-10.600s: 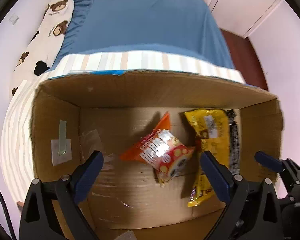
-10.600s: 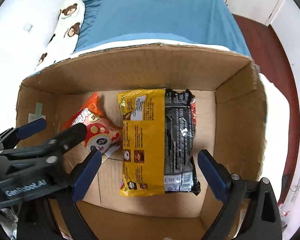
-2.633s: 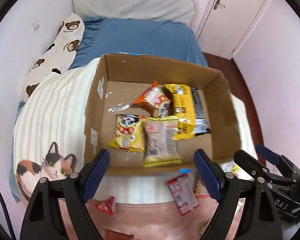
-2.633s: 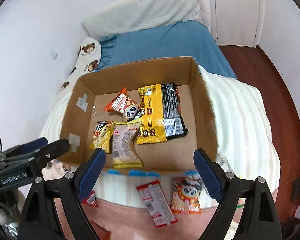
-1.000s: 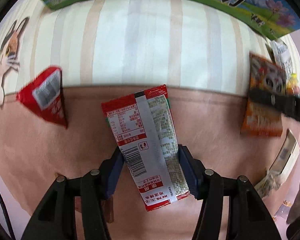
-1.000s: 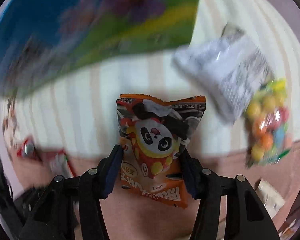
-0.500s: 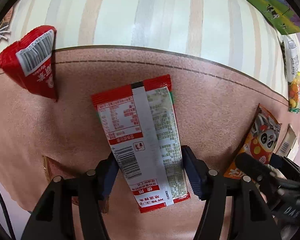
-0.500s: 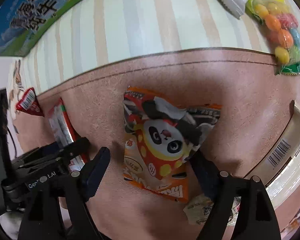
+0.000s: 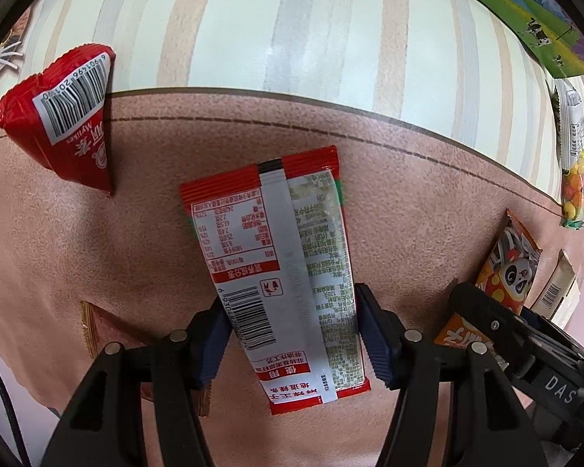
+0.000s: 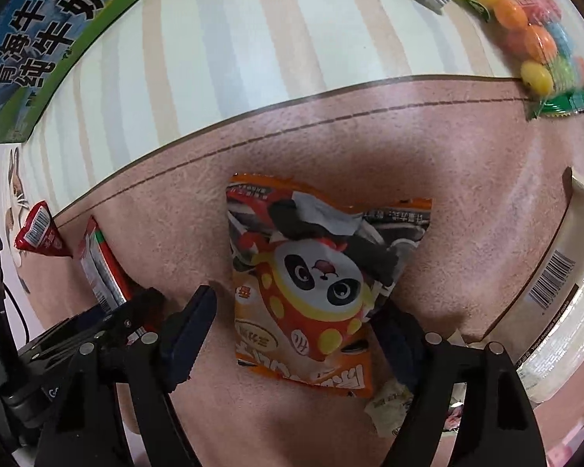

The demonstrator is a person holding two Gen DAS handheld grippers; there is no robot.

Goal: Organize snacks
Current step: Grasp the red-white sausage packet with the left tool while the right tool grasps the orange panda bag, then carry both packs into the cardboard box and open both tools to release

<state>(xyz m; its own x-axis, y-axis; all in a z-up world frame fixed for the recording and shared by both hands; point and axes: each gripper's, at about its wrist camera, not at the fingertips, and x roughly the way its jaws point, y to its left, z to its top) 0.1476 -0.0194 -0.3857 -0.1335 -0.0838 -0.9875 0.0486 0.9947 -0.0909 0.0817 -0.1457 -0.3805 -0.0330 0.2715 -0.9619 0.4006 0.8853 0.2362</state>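
left tool [image 9: 292, 334]: pointed down over the pink blanket [image 9: 97, 253]; its jaws were seen to have just eased apart a little, and now stood narrowly parted with the red-and-white packet [image 9: 276, 272] between them; whether the blue pads [image 9: 373, 334] pressed on the wrapper could not be told.
red-and-white packet: lay flat, back side up, barcode toward the camera, on the pink part of the blanket.
right tool [image 10: 292, 334]: jaws were seen to have just been opening and stood wide; the left pad [image 10: 190, 323] was clear of the wrapper, the right one was partly hidden behind it.
panda snack bag [image 10: 315, 288]: orange, lay crumpled on the pink blanket between the right tool's fingers, not gripped.
other snacks: a small red triangular packet [image 9: 66, 116] lay to the left; a bag of coloured candies [image 10: 525, 35] lay on the striped part.
printed box [image 10: 39, 31]: its side was seen at the upper left in the right wrist view.
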